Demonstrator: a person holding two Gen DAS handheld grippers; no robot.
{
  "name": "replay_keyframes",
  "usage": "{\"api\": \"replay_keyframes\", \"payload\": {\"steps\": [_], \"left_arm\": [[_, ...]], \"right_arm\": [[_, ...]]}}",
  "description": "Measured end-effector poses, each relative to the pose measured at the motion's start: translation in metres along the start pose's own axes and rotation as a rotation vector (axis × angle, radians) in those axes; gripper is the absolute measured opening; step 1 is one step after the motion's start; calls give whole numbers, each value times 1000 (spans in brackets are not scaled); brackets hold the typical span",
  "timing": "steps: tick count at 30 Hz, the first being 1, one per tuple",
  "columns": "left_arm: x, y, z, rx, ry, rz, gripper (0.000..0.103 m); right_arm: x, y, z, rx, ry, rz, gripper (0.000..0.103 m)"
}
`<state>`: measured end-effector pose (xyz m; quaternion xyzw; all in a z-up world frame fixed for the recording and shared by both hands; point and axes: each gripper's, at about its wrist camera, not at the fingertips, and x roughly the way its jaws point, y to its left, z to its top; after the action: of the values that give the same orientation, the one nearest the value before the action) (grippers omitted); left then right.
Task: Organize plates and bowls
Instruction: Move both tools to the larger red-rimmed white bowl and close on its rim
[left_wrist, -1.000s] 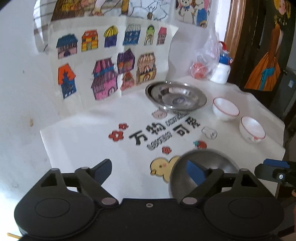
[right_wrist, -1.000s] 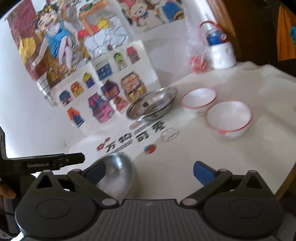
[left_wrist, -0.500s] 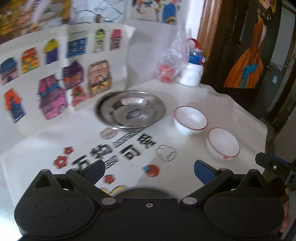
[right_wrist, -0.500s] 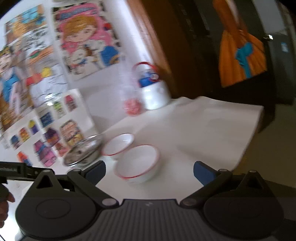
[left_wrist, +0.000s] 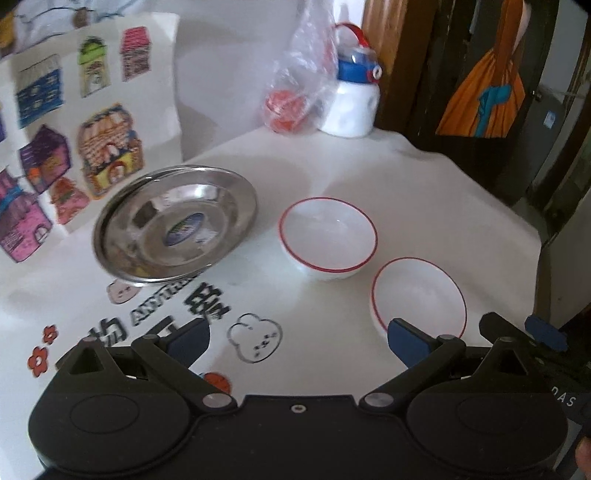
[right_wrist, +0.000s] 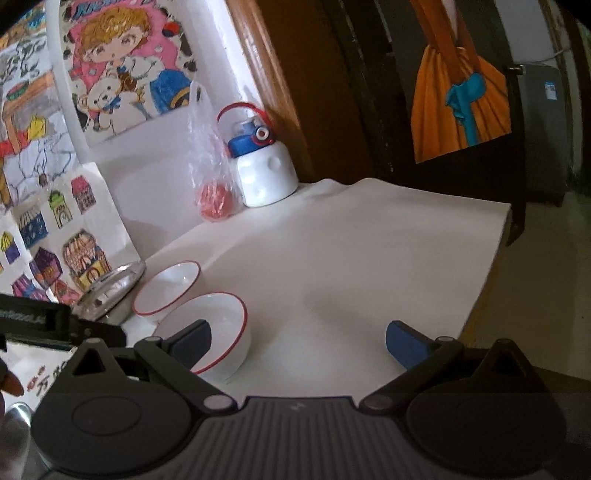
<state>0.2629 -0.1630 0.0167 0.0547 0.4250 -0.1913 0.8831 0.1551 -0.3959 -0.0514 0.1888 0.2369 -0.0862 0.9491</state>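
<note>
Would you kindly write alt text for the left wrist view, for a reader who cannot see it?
The open left gripper hovers over a white table holding a steel plate and two red-rimmed white bowls, one farther and one nearer. A bottle and plastic bag stand behind.

Shiny metal plate; glossy white bowls; matt tablecloth

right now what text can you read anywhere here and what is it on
"ANYTH", cut off: white printed table mat
"爱": same mat
"DAS": black body of right gripper, in the left wrist view
Blurred, unreadable: blue oval sticker in round steel plate; heading of pink cartoon girl poster
</note>
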Motion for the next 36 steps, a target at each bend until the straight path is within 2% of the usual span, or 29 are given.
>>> {"api": "replay_keyframes", "payload": {"steps": [7,17,21,29,31,36], "left_arm": [[28,-21,8,29,35,21,102],[47,-18,9,-13,74,24,101],[48,-17,9,-33,80,-1,92],[50,-18,7,-54,91,-76,67],[49,-19,7,-36,89,-95,56],[48,-25,8,-14,84,-134,36]], "right_arm": [[14,3,2,-52,8,29,102],[21,6,1,-103,0,73,85],[20,6,0,-97,-10,94,77],[23,4,1,-16,23,202,47],[26,2,0,17,39,210,40],[28,-3,-2,85,52,248,29]]}}
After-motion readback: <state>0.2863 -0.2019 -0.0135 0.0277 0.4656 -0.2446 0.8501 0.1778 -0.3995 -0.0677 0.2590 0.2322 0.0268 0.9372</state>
